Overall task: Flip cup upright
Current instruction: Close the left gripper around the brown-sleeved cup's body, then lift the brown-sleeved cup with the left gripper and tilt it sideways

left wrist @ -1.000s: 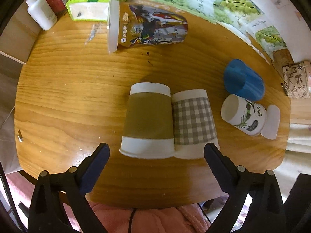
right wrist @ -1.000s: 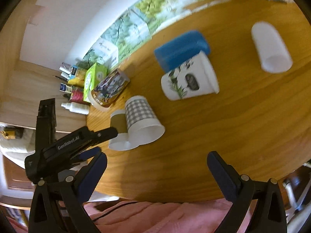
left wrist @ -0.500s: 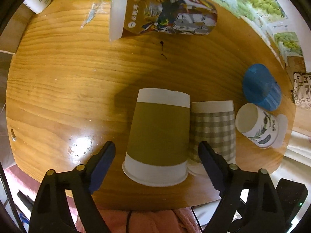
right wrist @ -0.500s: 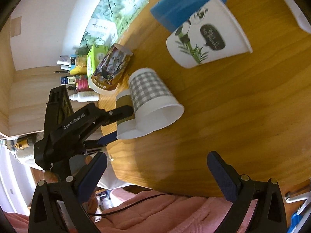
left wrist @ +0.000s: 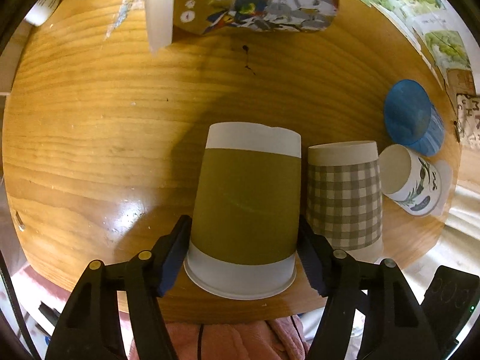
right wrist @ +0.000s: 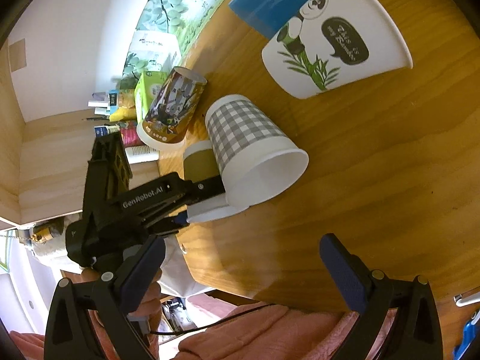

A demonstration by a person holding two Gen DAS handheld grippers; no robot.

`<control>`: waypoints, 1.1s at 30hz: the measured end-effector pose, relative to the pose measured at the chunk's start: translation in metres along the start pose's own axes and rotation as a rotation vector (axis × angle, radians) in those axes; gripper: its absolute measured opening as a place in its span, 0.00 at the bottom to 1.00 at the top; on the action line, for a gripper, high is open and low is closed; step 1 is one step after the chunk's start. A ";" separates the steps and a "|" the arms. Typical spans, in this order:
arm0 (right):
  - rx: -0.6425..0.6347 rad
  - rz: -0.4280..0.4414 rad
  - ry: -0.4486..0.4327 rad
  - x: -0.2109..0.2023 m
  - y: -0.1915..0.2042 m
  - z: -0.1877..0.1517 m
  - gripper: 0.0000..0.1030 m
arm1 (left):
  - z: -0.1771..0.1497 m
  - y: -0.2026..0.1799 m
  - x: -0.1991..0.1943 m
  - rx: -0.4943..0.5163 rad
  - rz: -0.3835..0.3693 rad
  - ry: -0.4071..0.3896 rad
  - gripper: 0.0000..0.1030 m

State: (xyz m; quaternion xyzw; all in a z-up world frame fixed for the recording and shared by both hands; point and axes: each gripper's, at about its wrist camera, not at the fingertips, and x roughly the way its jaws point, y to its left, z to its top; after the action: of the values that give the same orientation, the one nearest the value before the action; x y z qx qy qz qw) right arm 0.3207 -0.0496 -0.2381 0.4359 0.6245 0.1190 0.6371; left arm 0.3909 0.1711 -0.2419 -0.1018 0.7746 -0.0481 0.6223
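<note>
An olive-brown paper cup (left wrist: 246, 204) lies on its side on the round wooden table (left wrist: 90, 138), mouth toward me. My left gripper (left wrist: 244, 249) has closed around its lower body, with both pads touching its sides. It also shows in the right wrist view (right wrist: 199, 165), partly hidden behind the left gripper (right wrist: 168, 198). A grey checked cup (left wrist: 345, 198) lies beside it on the right, touching it, and shows in the right wrist view (right wrist: 249, 150) too. My right gripper (right wrist: 240, 267) is open and empty over the table's near edge.
A picture-printed cup (left wrist: 240, 3) lies on its side at the back. A blue cup (left wrist: 411, 114) and a white panda cup (right wrist: 333, 36) lie at the right. Boxes and bottles (right wrist: 120, 114) stand at the table's far side. A pink cloth (right wrist: 270, 330) lies below.
My left gripper moved forward and closed its fingers onto the olive-brown cup. My right gripper moved closer to the checked cup and stayed open.
</note>
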 end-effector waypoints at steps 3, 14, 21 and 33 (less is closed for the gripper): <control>-0.002 -0.006 0.005 0.001 -0.002 -0.005 1.00 | -0.003 -0.001 -0.006 0.021 -0.003 -0.015 0.68; -0.027 -0.015 -0.051 -0.019 -0.005 -0.020 1.00 | -0.015 -0.023 -0.052 0.177 0.071 -0.159 0.66; -0.033 -0.004 -0.083 -0.034 -0.008 -0.032 1.00 | -0.028 -0.050 -0.070 0.263 0.087 -0.202 0.66; -0.023 -0.002 -0.249 -0.084 -0.027 -0.054 1.00 | -0.065 -0.125 -0.088 0.676 0.195 -0.368 0.66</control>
State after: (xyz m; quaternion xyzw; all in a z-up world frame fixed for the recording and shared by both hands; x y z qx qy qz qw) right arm 0.2458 -0.1016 -0.1902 0.4394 0.5395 0.0706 0.7147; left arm 0.3576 0.0651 -0.1183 0.1759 0.5967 -0.2220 0.7508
